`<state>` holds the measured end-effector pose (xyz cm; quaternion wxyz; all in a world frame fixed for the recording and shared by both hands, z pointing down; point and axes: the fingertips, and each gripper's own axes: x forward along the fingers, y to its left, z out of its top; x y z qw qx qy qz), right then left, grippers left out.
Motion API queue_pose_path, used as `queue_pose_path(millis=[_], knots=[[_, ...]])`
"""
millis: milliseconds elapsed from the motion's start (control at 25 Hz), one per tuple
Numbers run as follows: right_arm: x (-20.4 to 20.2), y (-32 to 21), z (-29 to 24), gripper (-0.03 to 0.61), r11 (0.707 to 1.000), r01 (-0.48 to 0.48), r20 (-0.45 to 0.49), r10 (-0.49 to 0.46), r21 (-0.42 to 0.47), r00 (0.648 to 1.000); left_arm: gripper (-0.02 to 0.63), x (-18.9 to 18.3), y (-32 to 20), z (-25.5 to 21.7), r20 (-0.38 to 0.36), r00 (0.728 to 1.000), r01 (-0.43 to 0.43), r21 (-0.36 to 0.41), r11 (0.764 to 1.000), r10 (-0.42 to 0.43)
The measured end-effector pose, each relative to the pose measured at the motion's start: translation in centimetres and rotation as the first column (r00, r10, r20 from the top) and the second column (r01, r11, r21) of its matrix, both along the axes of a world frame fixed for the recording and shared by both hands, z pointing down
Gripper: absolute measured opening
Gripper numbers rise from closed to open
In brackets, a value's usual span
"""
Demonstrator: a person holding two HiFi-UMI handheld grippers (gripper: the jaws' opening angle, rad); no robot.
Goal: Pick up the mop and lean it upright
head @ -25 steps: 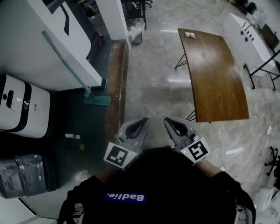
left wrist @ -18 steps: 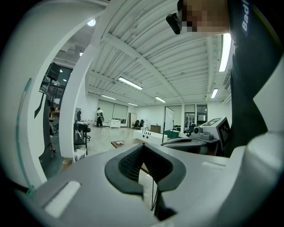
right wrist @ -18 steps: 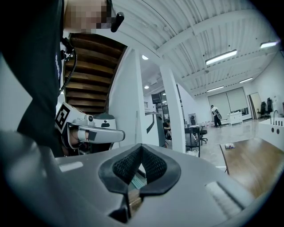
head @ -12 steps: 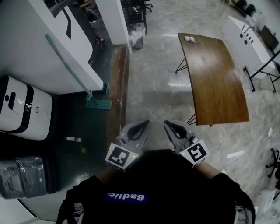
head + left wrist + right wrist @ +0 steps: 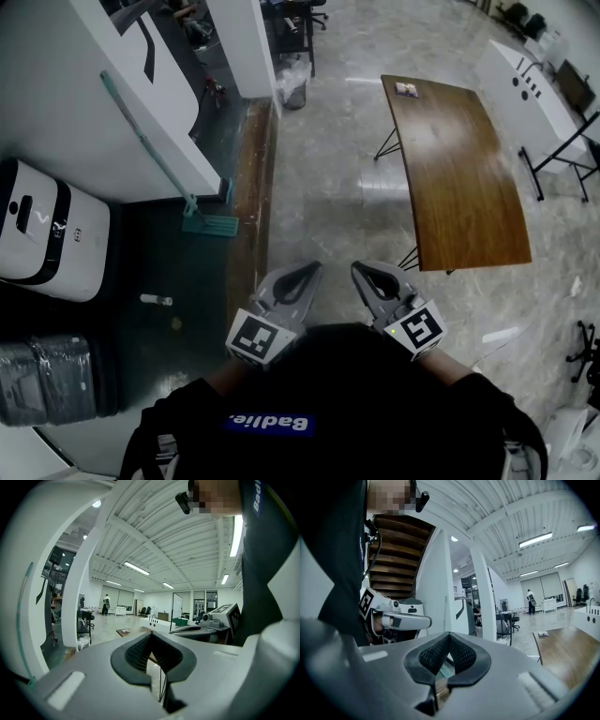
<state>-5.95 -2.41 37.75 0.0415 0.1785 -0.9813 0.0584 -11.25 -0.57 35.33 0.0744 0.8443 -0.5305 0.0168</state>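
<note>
1. The fingers of my left gripper [image 5: 151,634] are pressed together with nothing between them. The right gripper [image 5: 449,634] is the same: fingers shut on themselves, empty. Both sit close in front of my body, side by side.

2. The mop [image 5: 150,150] is well ahead of the left fingers and off to their left, far out of reach. Its thin teal handle slants up against the white wall panel [image 5: 84,112], and its flat mop head [image 5: 212,224] rests on the dark floor [image 5: 187,272] at the foot of that panel. Nothing is touching it.

3. As it lies, it looks to me already propped upright, so I judge little is left beyond checking that it is steady.

4. Handling, as I judge it:
   - The pole looks long, stiff and light, with most of the weight low, in the head.
   - The handle looks smooth and narrow, so it may twist or slide in a pinch.
   - The head probably swivels where it joins the pole, so I would not count on it to steer.

5. If I need to take hold, I would spread one pair of fingers and close them across the handle around mid-height. The other pair would go lower down, to stop the pole swinging.
</note>
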Motion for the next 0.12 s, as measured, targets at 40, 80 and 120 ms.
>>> queue_pose_path(millis=[40, 80, 120], knots=[[-0.01, 0.03, 0.05, 0.002, 1.000, 0.002, -0.001, -0.002, 0.001, 1.000, 0.014, -0.02, 0.02, 0.03, 0.000, 1.000, 0.000, 0.000, 1.000, 0.000], [-0.01, 0.05, 0.09, 0.002, 1.000, 0.003, -0.003, -0.003, 0.001, 1.000, 0.014, -0.04, 0.03, 0.04, 0.001, 1.000, 0.001, 0.000, 1.000, -0.001], [0.00, 0.06, 0.14, 0.002, 1.000, 0.004, -0.004, -0.004, 0.001, 1.000, 0.014, -0.05, 0.04, 0.04, 0.001, 1.000, 0.001, 0.001, 1.000, -0.001]])
